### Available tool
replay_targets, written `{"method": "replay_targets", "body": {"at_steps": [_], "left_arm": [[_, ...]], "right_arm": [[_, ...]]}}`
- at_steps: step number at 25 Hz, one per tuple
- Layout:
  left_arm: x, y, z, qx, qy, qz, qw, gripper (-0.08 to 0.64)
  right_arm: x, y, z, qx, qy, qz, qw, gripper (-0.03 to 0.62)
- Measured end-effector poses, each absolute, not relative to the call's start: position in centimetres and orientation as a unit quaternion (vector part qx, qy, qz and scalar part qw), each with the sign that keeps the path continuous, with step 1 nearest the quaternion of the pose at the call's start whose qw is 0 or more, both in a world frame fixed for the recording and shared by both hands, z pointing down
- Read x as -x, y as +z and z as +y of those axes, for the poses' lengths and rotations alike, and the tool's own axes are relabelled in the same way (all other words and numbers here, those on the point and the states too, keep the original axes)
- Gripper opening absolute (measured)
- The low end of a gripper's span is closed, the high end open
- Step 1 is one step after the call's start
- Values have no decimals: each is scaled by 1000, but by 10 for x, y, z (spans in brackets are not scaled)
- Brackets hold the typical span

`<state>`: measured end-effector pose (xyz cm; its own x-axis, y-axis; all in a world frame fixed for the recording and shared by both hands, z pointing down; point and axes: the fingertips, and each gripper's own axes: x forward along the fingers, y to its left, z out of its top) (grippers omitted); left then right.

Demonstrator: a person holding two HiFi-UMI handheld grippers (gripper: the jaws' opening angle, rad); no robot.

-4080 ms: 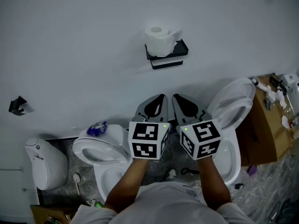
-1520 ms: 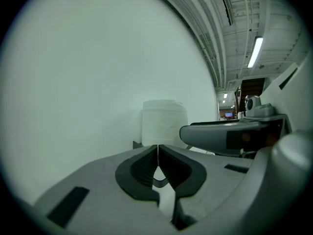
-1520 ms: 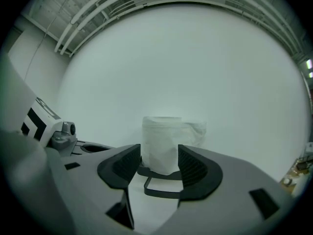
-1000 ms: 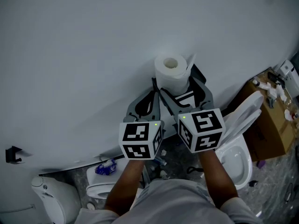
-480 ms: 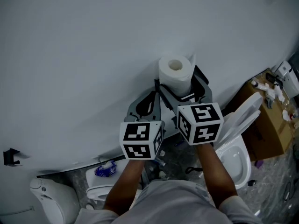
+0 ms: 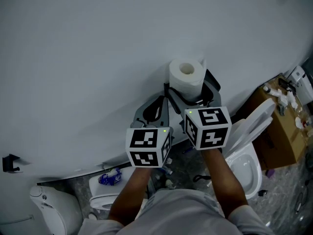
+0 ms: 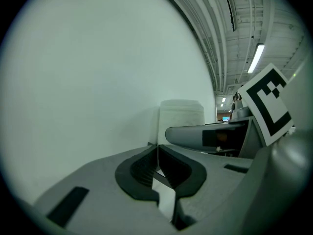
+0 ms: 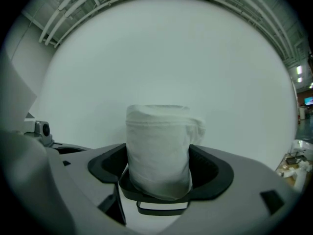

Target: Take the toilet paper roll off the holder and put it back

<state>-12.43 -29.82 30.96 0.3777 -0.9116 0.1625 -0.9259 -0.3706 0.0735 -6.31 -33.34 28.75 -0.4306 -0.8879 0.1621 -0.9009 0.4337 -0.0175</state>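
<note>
A white toilet paper roll (image 6: 186,76) stands upright on a black holder (image 6: 212,86) fixed to the white wall. My right gripper (image 6: 191,93) reaches up to it with one jaw on each side of the roll. In the right gripper view the roll (image 8: 159,148) fills the space between the wide-set pads (image 8: 105,165), above the holder's black wire edge (image 8: 161,210). These jaws have just been opening, with the roll between them. My left gripper (image 6: 156,106) hangs just left of the holder, its jaws closed together (image 7: 157,151) with nothing in them. The roll (image 7: 181,114) shows beyond it.
A white toilet with its lid raised (image 6: 249,155) stands below right, beside a cardboard box (image 6: 283,131) with loose items. Another toilet (image 6: 105,195) and a white fixture (image 6: 49,209) sit lower left. A small black bracket (image 6: 10,161) is on the wall at far left.
My right gripper has pushed a little further toward the wall, so its jaws now reach along both sides of the roll. The left gripper has stayed put.
</note>
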Motion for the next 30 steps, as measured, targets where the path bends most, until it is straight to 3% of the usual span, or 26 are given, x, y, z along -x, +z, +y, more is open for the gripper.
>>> {"method": "replay_targets", "body": {"at_steps": [30], "left_arm": [[107,300,-282,-830,42,-552,67,5]], "right_arm": [[53,265,-319,-514,24,-856,47,374]]}}
